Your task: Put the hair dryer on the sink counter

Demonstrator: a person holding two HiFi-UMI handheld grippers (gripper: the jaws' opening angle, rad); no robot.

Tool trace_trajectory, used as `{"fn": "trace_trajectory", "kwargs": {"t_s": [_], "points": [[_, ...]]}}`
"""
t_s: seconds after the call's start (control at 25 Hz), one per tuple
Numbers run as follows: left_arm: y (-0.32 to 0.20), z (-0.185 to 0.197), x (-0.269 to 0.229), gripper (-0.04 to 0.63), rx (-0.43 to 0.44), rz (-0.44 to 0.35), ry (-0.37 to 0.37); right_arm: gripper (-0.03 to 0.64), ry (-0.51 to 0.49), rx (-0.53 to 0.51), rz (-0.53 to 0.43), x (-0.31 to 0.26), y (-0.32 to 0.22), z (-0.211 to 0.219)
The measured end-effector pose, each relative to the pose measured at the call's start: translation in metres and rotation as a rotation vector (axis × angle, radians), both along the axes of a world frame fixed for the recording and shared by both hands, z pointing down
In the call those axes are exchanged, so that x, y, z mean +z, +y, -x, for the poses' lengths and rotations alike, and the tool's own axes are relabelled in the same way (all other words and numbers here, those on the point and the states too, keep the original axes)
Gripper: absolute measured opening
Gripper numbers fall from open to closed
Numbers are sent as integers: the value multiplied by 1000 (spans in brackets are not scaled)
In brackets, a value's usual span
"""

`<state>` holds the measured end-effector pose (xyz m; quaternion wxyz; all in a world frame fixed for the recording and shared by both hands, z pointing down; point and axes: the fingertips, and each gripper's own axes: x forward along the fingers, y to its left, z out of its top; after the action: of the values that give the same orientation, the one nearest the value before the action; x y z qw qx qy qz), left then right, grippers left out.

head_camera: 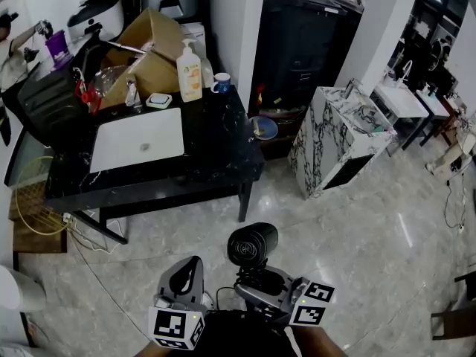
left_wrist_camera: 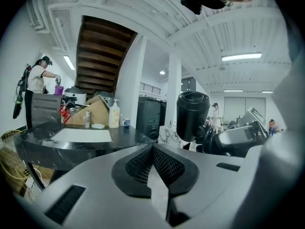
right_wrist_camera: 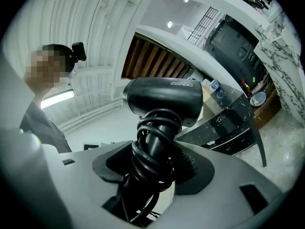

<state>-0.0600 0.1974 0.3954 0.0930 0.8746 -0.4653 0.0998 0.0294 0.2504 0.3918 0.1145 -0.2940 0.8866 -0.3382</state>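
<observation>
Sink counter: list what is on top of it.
On the black counter: a white basin set into it, a faucet, a pump bottle, a mug, a small white dish and an open cardboard box. The box hides whatever lies behind and inside it.

Ahead of you: desk (head_camera: 216, 162), sink (head_camera: 137, 138) in its left half. Behind sink: soap bottle (head_camera: 190, 71), mug (head_camera: 222, 85) right of it, box (head_camera: 152, 47) left. Right of desk: cabinet (head_camera: 335, 136). Nearest you: hair dryer (head_camera: 252, 245) above floor (head_camera: 357, 259).
</observation>
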Motion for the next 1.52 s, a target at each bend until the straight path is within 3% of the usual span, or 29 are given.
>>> {"fn": "trace_trajectory", "kwargs": {"t_s": [0.76,1.52], "points": [[-4,9,3,8,2,-1,-2,265,23,16,-1,-3,-14,9],[-33,92,-1,8,59,-38,-9,265,65,117,-36,-12,-51,78]]}}
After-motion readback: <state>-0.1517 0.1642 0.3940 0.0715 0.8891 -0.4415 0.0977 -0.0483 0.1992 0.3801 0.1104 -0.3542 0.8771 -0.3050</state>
